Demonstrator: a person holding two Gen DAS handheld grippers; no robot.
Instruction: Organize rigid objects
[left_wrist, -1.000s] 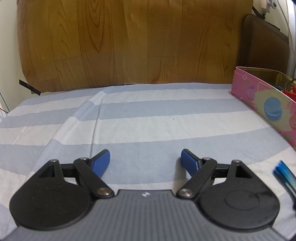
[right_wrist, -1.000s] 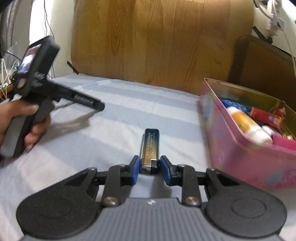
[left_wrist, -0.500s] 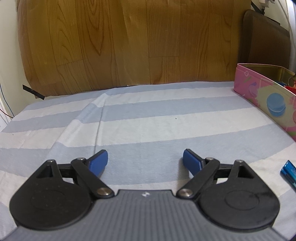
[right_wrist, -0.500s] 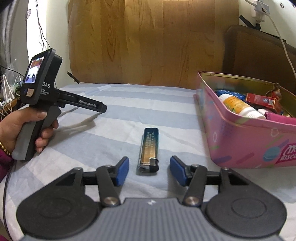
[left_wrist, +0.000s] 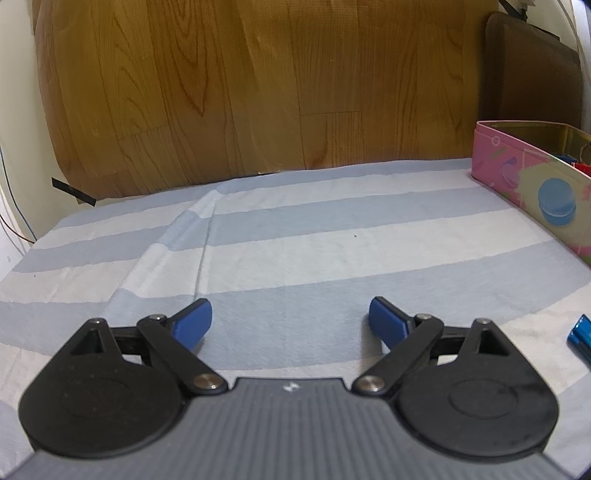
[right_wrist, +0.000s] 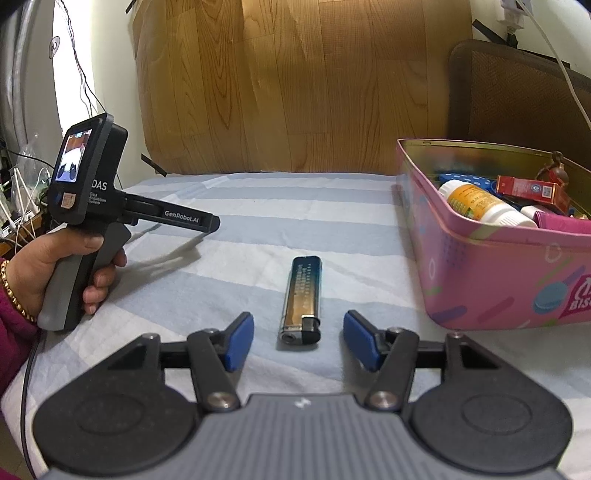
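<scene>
Right gripper (right_wrist: 298, 341): jaws spread wide, nothing held; the blue pads (right_wrist: 240, 341) are set to either side of the near end of the lighter, apart from it.

Lighter (right_wrist: 302, 299): laid flat on the striped cloth (right_wrist: 258, 229), lengthwise away from the camera, its metal head nearest the gripper. In the left wrist view only a blue end (left_wrist: 580, 338) is seen at the right edge; it is probably the same lighter, though too little shows to be certain.

Pink tin (right_wrist: 491, 266): stood on the cloth to the right of the lighter, near it but apart, lid off. Held inside are a white bottle with an orange label (right_wrist: 484, 206), a red box (right_wrist: 528, 189) and other items too crowded to be told.

Left gripper (left_wrist: 291, 321): jaws spread wide, nothing between them, only bare cloth in front. In the right wrist view it is gripped by a hand (right_wrist: 55, 266) at the left, well apart from the lighter.

Wood-grain board (right_wrist: 295, 85): stood behind the cloth.
</scene>
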